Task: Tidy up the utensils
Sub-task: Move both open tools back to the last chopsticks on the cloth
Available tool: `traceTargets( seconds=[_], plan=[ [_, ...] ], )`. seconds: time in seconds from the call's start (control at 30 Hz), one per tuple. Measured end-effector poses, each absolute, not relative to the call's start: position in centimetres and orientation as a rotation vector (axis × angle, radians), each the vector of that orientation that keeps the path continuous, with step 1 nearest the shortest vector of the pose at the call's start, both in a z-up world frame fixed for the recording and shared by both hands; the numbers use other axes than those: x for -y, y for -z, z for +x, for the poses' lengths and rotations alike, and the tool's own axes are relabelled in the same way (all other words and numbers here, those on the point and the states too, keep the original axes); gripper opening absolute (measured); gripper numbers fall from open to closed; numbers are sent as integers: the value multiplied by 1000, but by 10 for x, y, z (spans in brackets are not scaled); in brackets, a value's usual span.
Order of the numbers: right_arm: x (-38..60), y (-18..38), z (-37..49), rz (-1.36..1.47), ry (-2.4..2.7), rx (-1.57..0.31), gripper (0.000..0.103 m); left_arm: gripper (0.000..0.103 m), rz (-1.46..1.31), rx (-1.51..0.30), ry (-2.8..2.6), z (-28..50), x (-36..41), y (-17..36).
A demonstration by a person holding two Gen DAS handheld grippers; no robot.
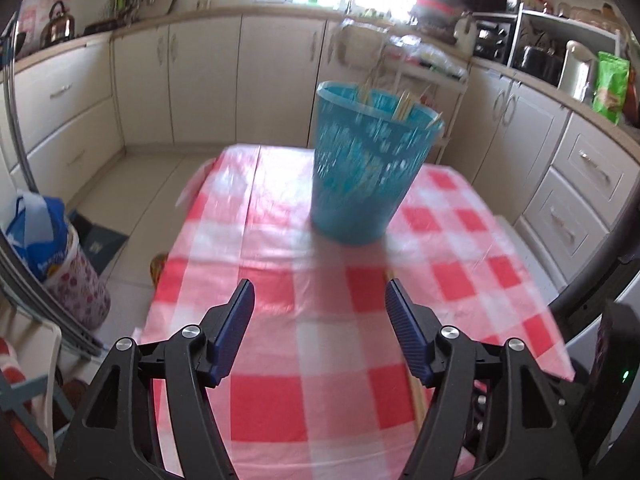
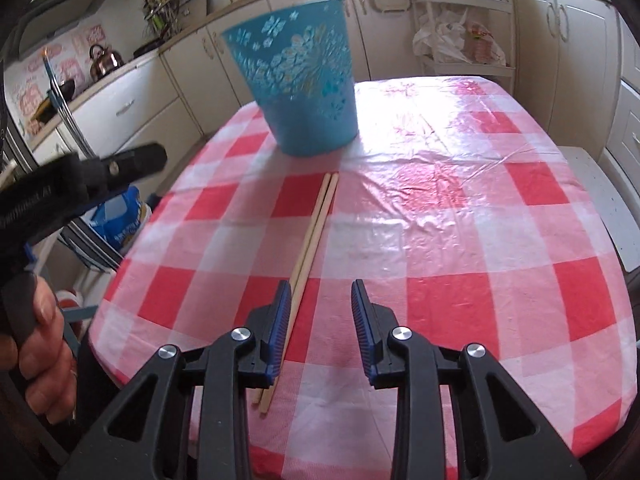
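The bench [image 2: 460, 208] carried a red-and-white checked cloth. A blue bin [image 2: 298, 84] stood upright toward its far side, with thin sticks [image 1: 404, 108] showing above the rim, blurred in the left view. Two chopsticks [image 2: 310, 232] lay side by side on the cloth, running from just near the bin toward the near edge. The left hand-held gripper [image 1: 320, 292] hovered over the cloth with jaws well apart and nothing between them. The right hand-held gripper [image 2: 320, 292] had jaws apart and empty; the chopsticks passed beside and beneath its left finger. A hand [image 2: 44, 344] gripped the left tool's handle.
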State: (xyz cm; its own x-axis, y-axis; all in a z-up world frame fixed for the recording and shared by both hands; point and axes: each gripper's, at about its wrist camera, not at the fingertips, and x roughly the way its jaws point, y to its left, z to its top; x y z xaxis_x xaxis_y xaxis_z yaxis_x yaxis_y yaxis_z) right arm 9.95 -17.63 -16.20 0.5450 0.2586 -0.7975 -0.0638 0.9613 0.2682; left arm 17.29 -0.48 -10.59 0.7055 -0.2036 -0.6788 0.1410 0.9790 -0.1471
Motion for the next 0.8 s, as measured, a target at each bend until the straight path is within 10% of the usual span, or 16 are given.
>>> traceTargets(
  seconds=[0.8],
  plan=[
    [222,169,117,90,-102,-1001,27,66,69,-931,239,224,72,182]
  ],
)
